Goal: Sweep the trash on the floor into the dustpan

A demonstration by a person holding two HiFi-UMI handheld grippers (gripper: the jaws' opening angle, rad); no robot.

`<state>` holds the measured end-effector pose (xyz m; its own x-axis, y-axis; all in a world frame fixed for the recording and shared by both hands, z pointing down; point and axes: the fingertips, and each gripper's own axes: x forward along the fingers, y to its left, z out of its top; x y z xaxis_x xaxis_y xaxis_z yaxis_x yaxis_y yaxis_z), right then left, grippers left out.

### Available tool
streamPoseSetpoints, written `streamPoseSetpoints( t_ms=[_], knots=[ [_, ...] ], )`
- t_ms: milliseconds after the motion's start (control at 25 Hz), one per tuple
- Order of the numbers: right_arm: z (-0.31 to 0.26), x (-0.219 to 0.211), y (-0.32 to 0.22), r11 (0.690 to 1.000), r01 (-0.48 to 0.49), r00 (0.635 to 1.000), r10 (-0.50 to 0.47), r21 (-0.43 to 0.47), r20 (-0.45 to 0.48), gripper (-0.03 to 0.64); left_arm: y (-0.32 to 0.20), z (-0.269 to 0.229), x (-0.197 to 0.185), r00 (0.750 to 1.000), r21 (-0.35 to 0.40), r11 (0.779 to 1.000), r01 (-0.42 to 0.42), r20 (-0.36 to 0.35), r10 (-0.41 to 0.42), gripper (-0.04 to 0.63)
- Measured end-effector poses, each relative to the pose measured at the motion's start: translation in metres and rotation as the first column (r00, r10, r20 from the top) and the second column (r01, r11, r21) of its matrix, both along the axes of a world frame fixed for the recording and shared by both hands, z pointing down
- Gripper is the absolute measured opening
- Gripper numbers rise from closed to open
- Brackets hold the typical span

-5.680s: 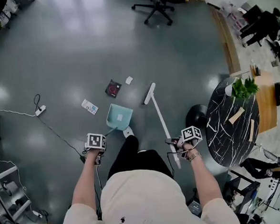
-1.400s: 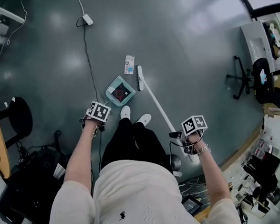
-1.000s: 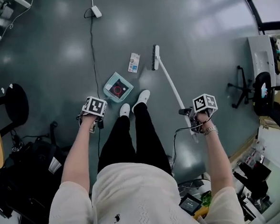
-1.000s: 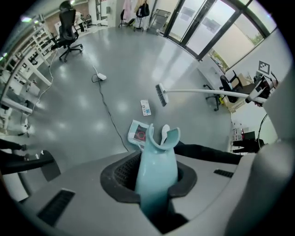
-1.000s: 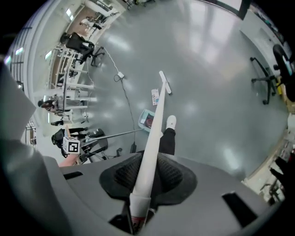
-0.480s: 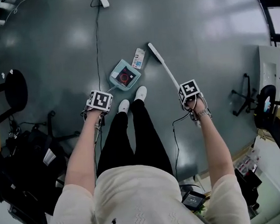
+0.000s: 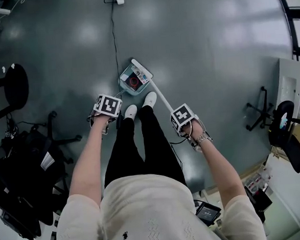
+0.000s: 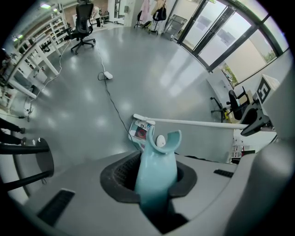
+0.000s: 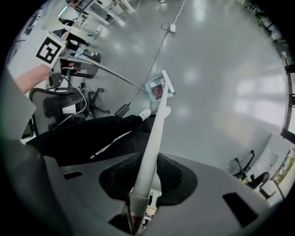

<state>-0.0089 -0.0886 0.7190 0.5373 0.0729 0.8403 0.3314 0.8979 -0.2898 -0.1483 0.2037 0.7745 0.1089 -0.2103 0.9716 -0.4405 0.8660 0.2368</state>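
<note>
While the person stands on the grey floor, the right gripper is clamped on the white broom, whose head lies across the far edge of the teal dustpan near the shoes. The left gripper is clamped round the dustpan's handle. A red-black packet and a card lie inside.

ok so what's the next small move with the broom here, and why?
Probably a short push of the broom head deeper into the dustpan. The head sits at the pan's mouth and the red-disc packet is inside, but the blue-and-white packet lies near the lip; I can't tell whether it is fully in. The left gripper steadies the pan and the right gripper clamps the broom.
</note>
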Motion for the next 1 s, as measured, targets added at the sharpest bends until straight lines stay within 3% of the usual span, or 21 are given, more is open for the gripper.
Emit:
streamPoseSetpoints(
  t_ms=[160, 320, 560, 1000],
  knots=[
    [-0.009, 0.022, 0.019, 0.999, 0.020, 1.000, -0.021, -0.043, -0.022, 0.110, 0.001, 0.000, 0.002, 1.000, -0.004, 1.000, -0.009, 0.016, 0.009, 0.092],
    [-0.007, 0.037, 0.034, 0.997, -0.058, 0.998, 0.056, -0.056, -0.042, 0.110, 0.002, 0.000, 0.007, 0.999, -0.014, 1.000, -0.023, 0.031, 0.023, 0.092],
    [-0.006, 0.042, 0.048, 0.996, -0.071, 0.997, 0.070, -0.052, -0.032, 0.110, 0.002, 0.003, 0.012, 0.993, -0.087, 0.992, -0.089, 0.071, 0.095, 0.092],
    [-0.004, 0.051, 0.055, 0.993, -0.109, 0.994, 0.108, -0.047, -0.021, 0.110, 0.005, 0.005, 0.018, 0.994, -0.081, 0.993, -0.084, 0.065, 0.090, 0.092]
  ],
)
